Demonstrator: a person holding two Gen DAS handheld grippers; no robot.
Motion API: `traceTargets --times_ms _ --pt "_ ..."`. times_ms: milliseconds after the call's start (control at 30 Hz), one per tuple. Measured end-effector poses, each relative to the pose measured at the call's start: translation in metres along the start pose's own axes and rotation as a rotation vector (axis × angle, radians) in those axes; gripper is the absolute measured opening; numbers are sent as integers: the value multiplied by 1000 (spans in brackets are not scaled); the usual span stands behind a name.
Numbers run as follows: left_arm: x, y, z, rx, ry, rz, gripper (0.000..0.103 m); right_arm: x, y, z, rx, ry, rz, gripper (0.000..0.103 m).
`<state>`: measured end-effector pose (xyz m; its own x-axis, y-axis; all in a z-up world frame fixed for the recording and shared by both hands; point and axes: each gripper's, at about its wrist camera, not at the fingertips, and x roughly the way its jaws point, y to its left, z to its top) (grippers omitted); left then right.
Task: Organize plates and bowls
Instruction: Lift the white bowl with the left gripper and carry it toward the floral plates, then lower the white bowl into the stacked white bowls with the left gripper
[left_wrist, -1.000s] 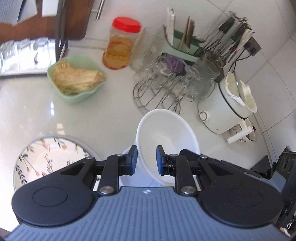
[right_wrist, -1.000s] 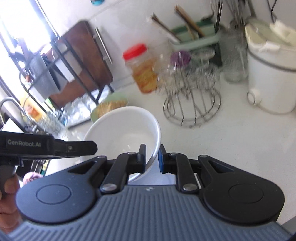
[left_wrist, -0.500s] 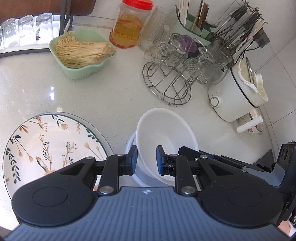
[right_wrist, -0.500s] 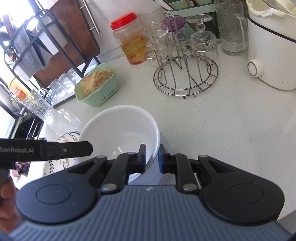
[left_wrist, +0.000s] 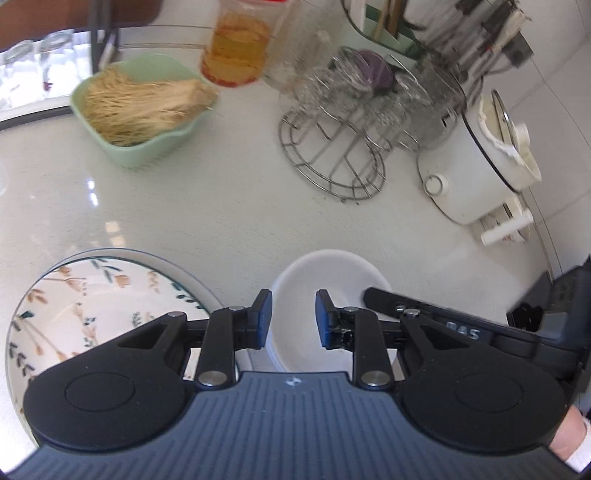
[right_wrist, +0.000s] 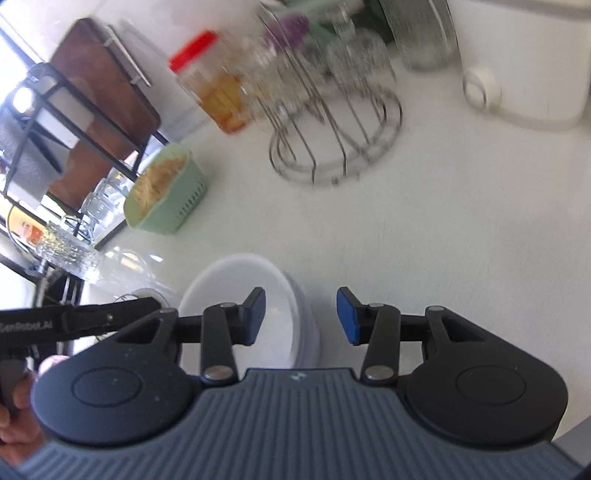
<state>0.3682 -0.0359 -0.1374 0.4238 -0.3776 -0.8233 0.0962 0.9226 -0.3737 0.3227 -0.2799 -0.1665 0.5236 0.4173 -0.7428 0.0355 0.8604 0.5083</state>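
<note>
A white bowl (left_wrist: 325, 273) sits nested in another white bowl on the counter, also in the right wrist view (right_wrist: 240, 280). My left gripper (left_wrist: 291, 319) is open over its near rim, gripping nothing. My right gripper (right_wrist: 301, 317) is open, its left finger over the bowl's inside and its right finger outside the rim. A floral plate (left_wrist: 74, 306) lies flat on the counter left of the bowls.
A green basket of noodles (left_wrist: 140, 110), a red-lidded jar (left_wrist: 236, 48), a wire glass rack (left_wrist: 351, 122) and a white cooker (left_wrist: 480, 166) stand at the back. A dark shelf rack (right_wrist: 55, 122) is far left in the right wrist view.
The right gripper has opened and let go of the white bowl's rim. The bowl now rests in the lower bowl. Both grippers have pulled back a little.
</note>
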Motion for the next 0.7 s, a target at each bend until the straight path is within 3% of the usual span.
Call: traceTargets --times_ms 133,500,700 --pt "7 0 2 -12 11 -15 29 11 0 -7 22 38 1 25" --pt "13 -7 2 0 64 -15 30 9 1 -8 -22 29 -84 15" --pt "25 -26 -4 51 109 -12 44 -5 -12 -9 8 -7 -124 14"
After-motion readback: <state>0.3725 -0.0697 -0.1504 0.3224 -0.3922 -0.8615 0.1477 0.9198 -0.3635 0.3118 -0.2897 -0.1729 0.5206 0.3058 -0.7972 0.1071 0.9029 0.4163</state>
